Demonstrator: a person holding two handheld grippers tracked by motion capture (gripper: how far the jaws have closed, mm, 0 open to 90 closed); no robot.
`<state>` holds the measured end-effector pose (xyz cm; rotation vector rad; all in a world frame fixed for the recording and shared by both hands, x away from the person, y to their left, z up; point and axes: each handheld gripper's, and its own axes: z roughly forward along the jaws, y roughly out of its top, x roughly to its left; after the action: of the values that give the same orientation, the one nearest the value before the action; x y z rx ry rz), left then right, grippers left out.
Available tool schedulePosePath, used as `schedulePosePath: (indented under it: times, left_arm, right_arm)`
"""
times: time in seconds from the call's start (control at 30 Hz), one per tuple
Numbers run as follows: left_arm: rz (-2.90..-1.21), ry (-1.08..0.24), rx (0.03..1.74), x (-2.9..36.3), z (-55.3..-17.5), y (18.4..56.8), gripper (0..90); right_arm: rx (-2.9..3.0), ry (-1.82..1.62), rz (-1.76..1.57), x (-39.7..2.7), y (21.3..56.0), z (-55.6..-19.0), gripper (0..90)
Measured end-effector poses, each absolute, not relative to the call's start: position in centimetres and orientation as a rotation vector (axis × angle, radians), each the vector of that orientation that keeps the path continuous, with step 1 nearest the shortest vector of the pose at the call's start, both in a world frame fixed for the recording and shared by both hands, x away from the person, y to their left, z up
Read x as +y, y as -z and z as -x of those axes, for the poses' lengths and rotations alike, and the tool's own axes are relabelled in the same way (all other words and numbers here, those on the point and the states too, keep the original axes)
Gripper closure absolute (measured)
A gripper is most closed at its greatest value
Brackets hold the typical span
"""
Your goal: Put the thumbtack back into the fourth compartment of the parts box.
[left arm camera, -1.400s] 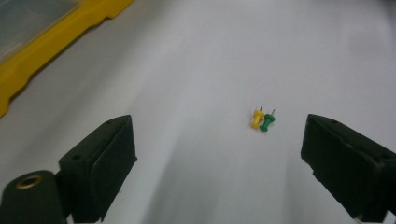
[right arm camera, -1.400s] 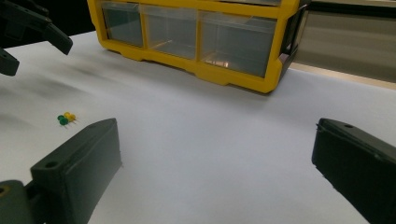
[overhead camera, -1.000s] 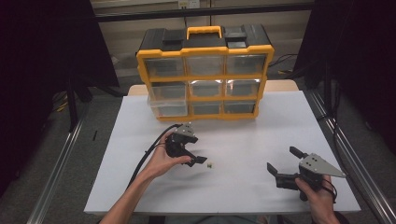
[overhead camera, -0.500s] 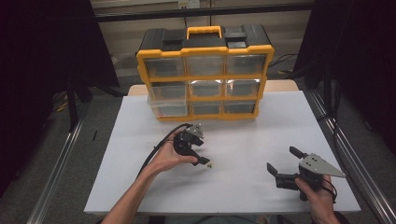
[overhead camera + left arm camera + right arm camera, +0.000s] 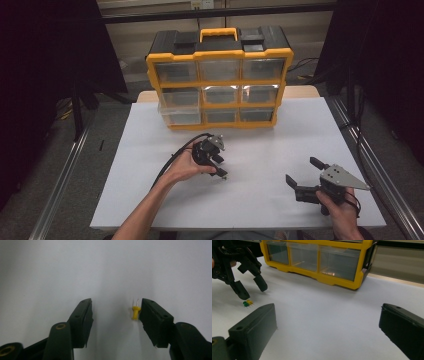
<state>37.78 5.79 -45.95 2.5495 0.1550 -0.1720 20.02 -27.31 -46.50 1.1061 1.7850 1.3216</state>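
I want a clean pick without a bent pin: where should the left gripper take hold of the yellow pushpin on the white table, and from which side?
Grip the yellow pushpin by its plastic head, coming from above. It lies flat, thin pin sticking out one end. The left gripper has just been closing, one jaw beside the head, nothing pinched. A green pin probably lies close alongside, so close narrowly.

The high view looks down and forward over the white table (image 5: pixel 260 150), while both gripper views sit close above it, the right one facing the far organizer (image 5: pixel 317 262).
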Motion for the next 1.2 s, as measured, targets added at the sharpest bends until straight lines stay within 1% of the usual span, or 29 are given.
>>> schedulePosePath:
  times: [0.03, 0.1, 0.17, 0.23, 0.3, 0.37, 0.43, 0.47, 0.53, 0.6, 0.63, 0.67, 0.77, 0.8, 0.87, 0.93, 0.97, 1.07, 1.17, 1.2]
  left_arm:
    - [-2.539, 0.133, 0.162, 5.65, -37.62, 46.14, 44.7]
    - [-2.559, 0.191, 0.151, 5.61, -37.79, 46.01, 45.1]
    - [-2.57, 0.178, 0.141, 5.49, -37.78, 46.11, 46.0]
    - [-2.557, 0.131, 0.16, 5.41, -37.61, 46.35, 48.0]
    - [-2.571, 0.196, 0.14, 5.53, -37.96, 46.1, 49.0]
    - [-2.55, 0.154, 0.17, 5.52, -37.77, 46.3, 50.7]
    - [-2.555, 0.15, 0.168, 5.54, -37.8, 46.27, 54.3]
    - [-2.554, 0.16, 0.16, 5.55, -37.85, 46.28, 54.4]
    - [-2.569, 0.174, 0.147, 5.53, -37.91, 46.2, 58.4]
    - [-2.568, 0.16, 0.145, 5.47, -37.96, 46.23, 60.0]
    - [-2.564, 0.161, 0.151, 5.47, -37.97, 46.24, 63.1]
    - [-2.552, 0.146, 0.126, 5.39, -38.14, 46.33, 64.1]
    - [-2.561, 0.147, 0.145, 5.46, -38.06, 46.31, 67.5]
    - [-2.568, 0.118, 0.126, 5.42, -38.14, 46.3, 68.8]
    - [-2.569, 0.125, 0.142, 5.39, -38.04, 46.32, 71.7]
    - [-2.595, 0.162, 0.113, 5.39, -38.2, 46.09, 72.6]
    - [-2.593, 0.124, 0.094, 5.33, -38.22, 46.14, 73.0]
    - [-2.587, 0.093, 0.133, 5.22, -37.91, 46.26, 75.4]
    - [-2.587, 0.083, 0.112, 5.26, -38.12, 46.27, 77.5]
    - [-2.574, 0.096, 0.131, 5.3, -38.06, 46.38, 78.0]
  right_arm:
    - [1.787, -1.324, -1.109, -27.29, 46.49, -19.98, 1.3]
    - [1.787, -1.324, -1.107, -27.31, 46.49, -19.98, 1.3]
    - [1.787, -1.326, -1.108, -27.33, 46.49, -19.99, 1.3]
    - [1.788, -1.326, -1.109, -27.33, 46.49, -19.99, 1.3]
    - [1.787, -1.326, -1.106, -27.32, 46.49, -20.0, 1.3]
    - [1.786, -1.323, -1.108, -27.33, 46.5, -20.0, 1.3]
    - [1.787, -1.324, -1.107, -27.31, 46.5, -20.02, 1.2]
    - [1.789, -1.326, -1.106, -27.31, 46.51, -20.02, 1.3]
    - [1.791, -1.326, -1.107, -27.3, 46.51, -20.02, 1.3]
    - [1.79, -1.323, -1.107, -27.3, 46.51, -20.02, 1.3]
    - [1.79, -1.325, -1.107, -27.3, 46.5, -20.02, 1.3]
    - [1.789, -1.323, -1.108, -27.31, 46.5, -20.01, 1.3]
    - [1.789, -1.325, -1.106, -27.34, 46.5, -20.0, 1.3]
    - [1.788, -1.324, -1.107, -27.34, 46.5, -20.0, 1.3]
    - [1.788, -1.325, -1.107, -27.34, 46.5, -20.0, 1.3]
    - [1.787, -1.326, -1.105, -27.33, 46.49, -19.99, 1.3]
    - [1.788, -1.327, -1.106, -27.33, 46.49, -19.98, 1.3]
    - [1.787, -1.324, -1.105, -27.33, 46.49, -20.0, 1.3]
    - [1.789, -1.327, -1.106, -27.29, 46.49, -19.97, 1.3]
    - [1.787, -1.326, -1.105, -27.3, 46.49, -19.98, 1.3]
